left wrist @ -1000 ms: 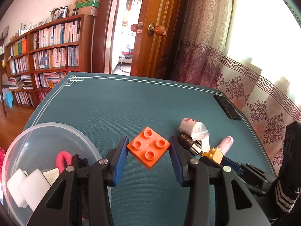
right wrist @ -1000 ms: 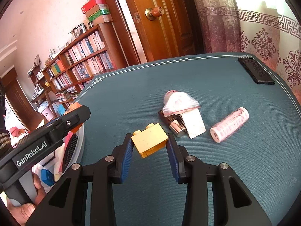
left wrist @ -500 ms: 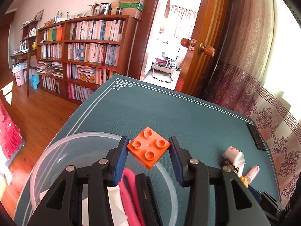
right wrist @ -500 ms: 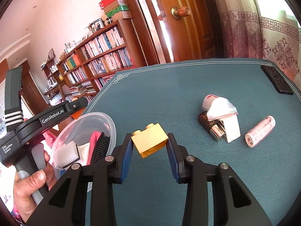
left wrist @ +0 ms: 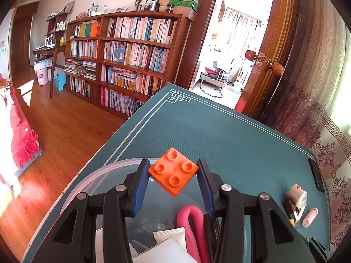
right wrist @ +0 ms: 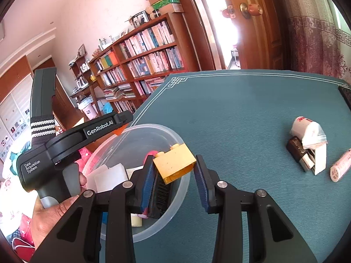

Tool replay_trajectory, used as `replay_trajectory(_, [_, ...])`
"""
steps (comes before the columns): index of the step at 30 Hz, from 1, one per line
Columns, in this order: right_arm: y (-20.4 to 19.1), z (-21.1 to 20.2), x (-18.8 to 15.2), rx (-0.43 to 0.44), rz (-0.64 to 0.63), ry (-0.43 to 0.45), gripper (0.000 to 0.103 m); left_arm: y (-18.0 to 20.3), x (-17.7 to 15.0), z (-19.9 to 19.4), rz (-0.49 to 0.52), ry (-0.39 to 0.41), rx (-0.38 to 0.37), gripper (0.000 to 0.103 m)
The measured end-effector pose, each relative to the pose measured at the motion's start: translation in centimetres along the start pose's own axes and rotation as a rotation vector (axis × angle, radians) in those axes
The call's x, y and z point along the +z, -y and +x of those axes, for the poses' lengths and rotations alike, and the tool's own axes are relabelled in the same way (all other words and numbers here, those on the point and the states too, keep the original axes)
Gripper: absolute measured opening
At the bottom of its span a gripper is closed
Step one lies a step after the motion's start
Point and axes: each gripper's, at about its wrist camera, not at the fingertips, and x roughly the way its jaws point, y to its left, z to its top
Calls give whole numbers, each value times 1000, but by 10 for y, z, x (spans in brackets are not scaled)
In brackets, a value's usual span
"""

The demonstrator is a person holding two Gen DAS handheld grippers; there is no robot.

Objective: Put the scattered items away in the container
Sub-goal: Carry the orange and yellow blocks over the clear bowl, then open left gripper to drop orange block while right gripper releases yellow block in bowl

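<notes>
My left gripper (left wrist: pixel 173 173) is shut on an orange four-stud brick (left wrist: pixel 173 172), held over the clear plastic bowl (left wrist: pixel 92 175). My right gripper (right wrist: pixel 174 167) is shut on a yellow brick (right wrist: pixel 175 163), which hangs over the bowl's right rim (right wrist: pixel 153 128). Inside the bowl lie a pink-handled brush (left wrist: pixel 193 221), its bristles (right wrist: pixel 161 191) dark, white blocks (right wrist: pixel 109 175) and a white tube (left wrist: pixel 169 235). The left gripper's body (right wrist: pixel 72 142) and the hand holding it show at the left of the right wrist view.
On the teal table mat (right wrist: pixel 241 109) to the right lie a white bagged bundle on a dark box (right wrist: pixel 307 146), a pink tube (right wrist: pixel 340 166) and a black phone (left wrist: pixel 316 175) by the far edge. The table's left edge drops to a wooden floor (left wrist: pixel 61 131).
Both grippers have moved left with their bricks. The bowl now sits under both of them, and the loose items have slid to the right of each view.
</notes>
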Motion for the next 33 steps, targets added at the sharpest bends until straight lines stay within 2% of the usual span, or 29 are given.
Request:
replay_trajectory(9, [-21,17,0,52,-76,-32,39,-10,3,0,-37,-7,5,48])
replay_trajectory(11, [-22,19,-1,56,-83,-38,39,-13,4,-3,-49,-2,5,56])
replay_trajectory(13, [-24,21,-3,62,-90,-45,39,-14,5,-6,-49,11,11,71])
replay_trajectory(16, [-27,25,-7,74,-100,-62,39,-11,6,-10,-41,28,10,78])
replay_trajectory(23, [-22,33,-12,88,-73,-96,40,-14,9,-13,-61,41,7,84])
replay_trajectory(27, [-13,37,-13,94,-37,-105,45,-18,10,-15,-85,48,9,86])
replay_trajectory(33, [-8,35,-12,108,-20,-97,45,-12,9,-15,-64,42,-1,89])
